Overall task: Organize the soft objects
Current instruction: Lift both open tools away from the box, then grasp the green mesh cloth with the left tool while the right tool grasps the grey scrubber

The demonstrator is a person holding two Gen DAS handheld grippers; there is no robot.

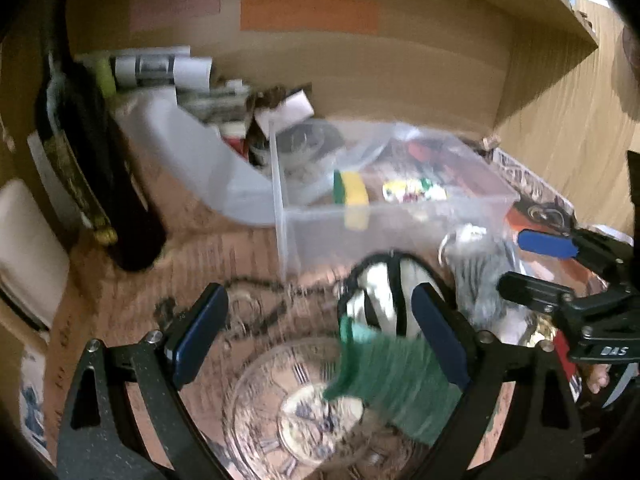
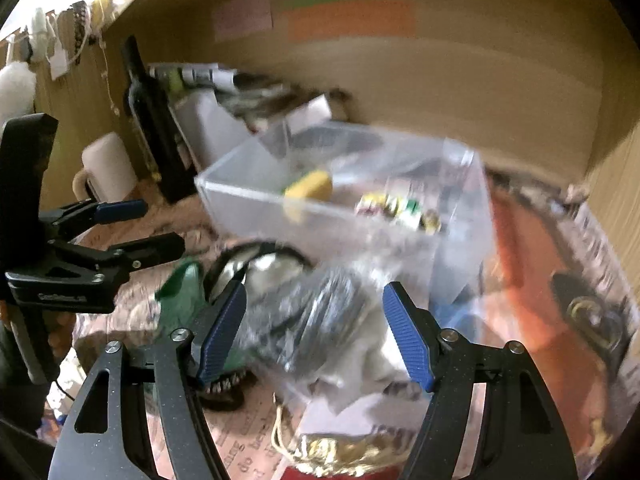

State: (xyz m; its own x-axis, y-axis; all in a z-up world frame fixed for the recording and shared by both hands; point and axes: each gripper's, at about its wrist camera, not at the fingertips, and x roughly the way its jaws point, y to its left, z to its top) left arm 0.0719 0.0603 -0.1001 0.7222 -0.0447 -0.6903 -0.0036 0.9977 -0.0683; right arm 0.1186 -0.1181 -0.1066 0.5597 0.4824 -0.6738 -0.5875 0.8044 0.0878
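Observation:
My left gripper [image 1: 320, 332] stands wide open over the clock-printed cloth. A green knitted piece [image 1: 392, 380] lies between its jaws, against the right finger. A black-and-white striped soft item [image 1: 384, 300] lies just beyond it. My right gripper [image 2: 316, 332] is open around a clear bag holding a grey striped soft thing [image 2: 316, 312], and the pads stand apart from the bag. Behind both is a clear plastic box [image 1: 280, 200] containing a yellow-green sponge [image 1: 352, 188]. Each gripper shows in the other's view, the right gripper [image 1: 540, 264] and the left gripper [image 2: 132, 232].
A dark bottle [image 1: 92, 168] and a white mug [image 2: 108, 168] stand at the left, beside a translucent tub [image 1: 192, 152] of clutter. A wooden back wall carries coloured notes [image 1: 308, 12]. A gold drawstring pouch [image 2: 332, 452] lies near the front. An orange printed sheet [image 2: 528, 264] lies at the right.

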